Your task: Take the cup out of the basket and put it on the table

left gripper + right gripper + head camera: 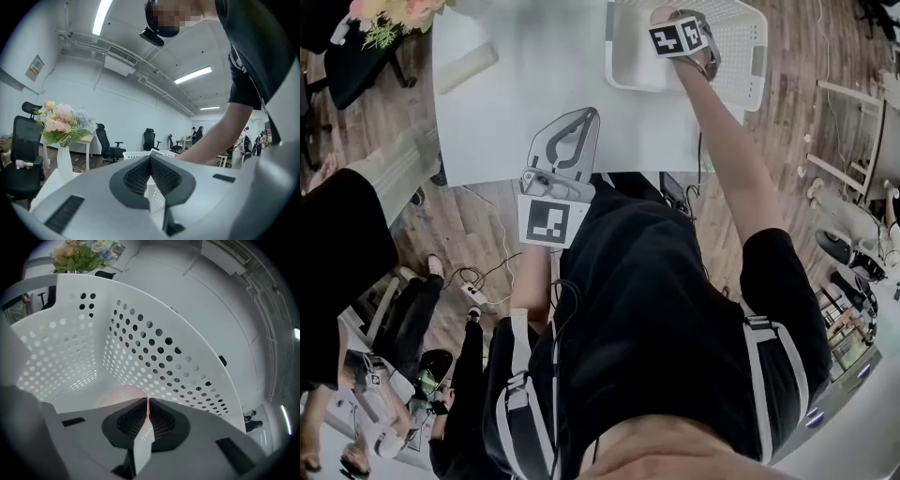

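Right tongs (147, 404): clenched on the thin pink rim of the cup (123, 394), down inside the white perforated basket (154, 348).
Cup: not yet out, low in the basket.
Left tongs (150, 158): closed on nothing, idle over the near edge of the table (506, 122).

Handling, as judged: keep the pinch firm but gentle on so thin a wall. Lift straight up until clear of the basket rim, without brushing the holed side. Carry to bare table left of the basket and set down upright before releasing.

Right gripper view only: the grip and the cup itself.
Head view only: basket at the far right of the table, open space to its left; cup not visible there.
Left gripper view only: bunch of flowers (61, 124), far left.
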`<state>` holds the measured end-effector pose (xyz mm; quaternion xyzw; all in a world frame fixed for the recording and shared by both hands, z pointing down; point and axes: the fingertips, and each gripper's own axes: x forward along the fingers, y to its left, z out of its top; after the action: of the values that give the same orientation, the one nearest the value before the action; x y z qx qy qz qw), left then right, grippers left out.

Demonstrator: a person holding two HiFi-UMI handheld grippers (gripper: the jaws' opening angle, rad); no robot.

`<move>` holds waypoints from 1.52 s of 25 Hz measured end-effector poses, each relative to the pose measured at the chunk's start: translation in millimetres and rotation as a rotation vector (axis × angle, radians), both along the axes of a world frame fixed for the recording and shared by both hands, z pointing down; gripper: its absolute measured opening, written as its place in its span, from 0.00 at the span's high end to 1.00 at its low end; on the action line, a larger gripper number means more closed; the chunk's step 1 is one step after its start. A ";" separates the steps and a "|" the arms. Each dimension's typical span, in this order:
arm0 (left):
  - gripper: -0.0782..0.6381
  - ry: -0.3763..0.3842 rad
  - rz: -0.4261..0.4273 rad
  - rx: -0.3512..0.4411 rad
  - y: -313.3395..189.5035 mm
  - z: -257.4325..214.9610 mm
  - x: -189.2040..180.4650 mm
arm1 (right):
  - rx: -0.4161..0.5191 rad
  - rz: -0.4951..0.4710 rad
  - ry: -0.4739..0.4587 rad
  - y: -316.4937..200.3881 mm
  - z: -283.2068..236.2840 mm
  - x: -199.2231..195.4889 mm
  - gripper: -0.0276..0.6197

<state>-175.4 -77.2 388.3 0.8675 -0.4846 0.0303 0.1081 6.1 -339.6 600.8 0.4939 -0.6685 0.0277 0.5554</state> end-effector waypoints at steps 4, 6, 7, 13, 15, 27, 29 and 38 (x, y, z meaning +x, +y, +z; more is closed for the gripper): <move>0.86 0.008 -0.010 -0.001 -0.8 -0.6 0.3 | 0.024 -0.042 -0.014 2.2 -9.6 -5.9 0.91; 0.86 0.001 -0.004 0.009 -0.7 -1.7 1.4 | 0.036 -0.066 -0.025 3.3 -15.5 -10.6 0.91; 0.86 -0.003 -0.003 0.010 -0.5 -1.9 2.2 | 0.039 -0.081 -0.029 4.4 -18.2 -13.0 0.91; 0.86 -0.008 -0.034 0.001 -5.4 -4.1 10.0 | 0.080 -0.152 -0.046 11.2 -45.1 -18.5 0.91; 0.86 -0.003 -0.032 -0.003 -6.5 -4.6 12.2 | 0.092 -0.159 -0.073 14.9 -54.4 -19.2 0.91; 0.86 -0.009 -0.010 -0.010 -2.6 -11.0 38.2 | 0.243 -0.217 -0.267 50.2 -142.0 -12.7 0.91; 0.86 -0.017 0.003 -0.005 -2.3 -14.1 46.4 | 0.267 -0.218 -0.316 58.4 -160.6 -9.4 0.91; 0.86 -0.045 0.038 0.026 1.2 -27.1 81.1 | 0.355 -0.196 -0.558 104.0 -231.7 16.9 0.91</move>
<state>-94.3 -75.9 361.2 0.8769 -0.4708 0.0457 0.0852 23.0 -235.6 369.1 0.4896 -0.8333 -0.0085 0.2566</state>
